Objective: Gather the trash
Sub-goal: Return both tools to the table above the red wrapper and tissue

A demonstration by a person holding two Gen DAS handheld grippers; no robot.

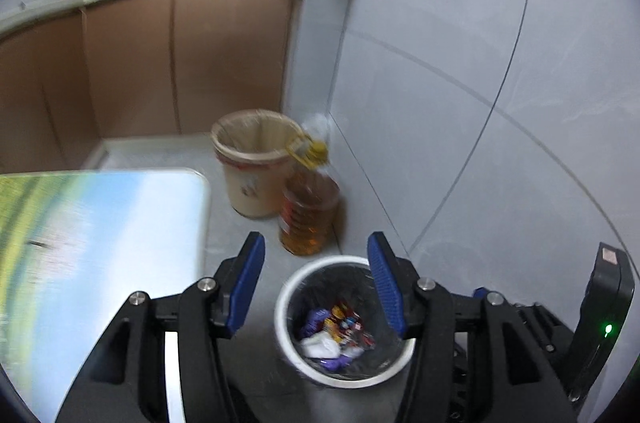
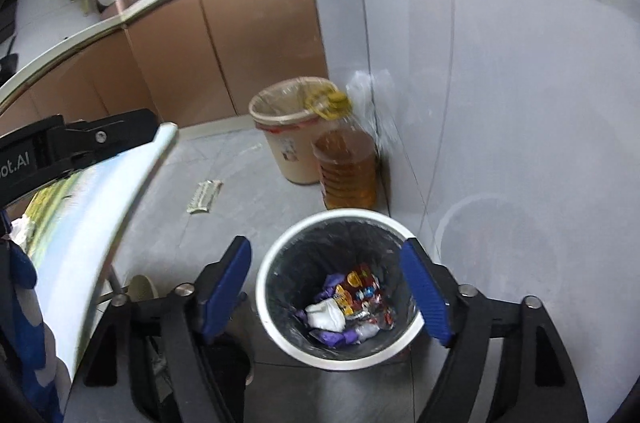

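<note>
Both grippers, left gripper (image 1: 316, 283) and right gripper (image 2: 326, 287), are hanging spread open and empty over the white trash bin (image 2: 280, 251), wrappers (image 2: 352, 295) sitting inside; looks like drop-off's done, next is going after the litter scrap (image 2: 205, 196) on the floor.

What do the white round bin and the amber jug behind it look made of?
White round bin: likely plastic, smooth matte rim, lined with a crinkly thin black film bag. Amber jug: likely clear plastic, ribbed see-through wall showing liquid, yellow cap.
</note>
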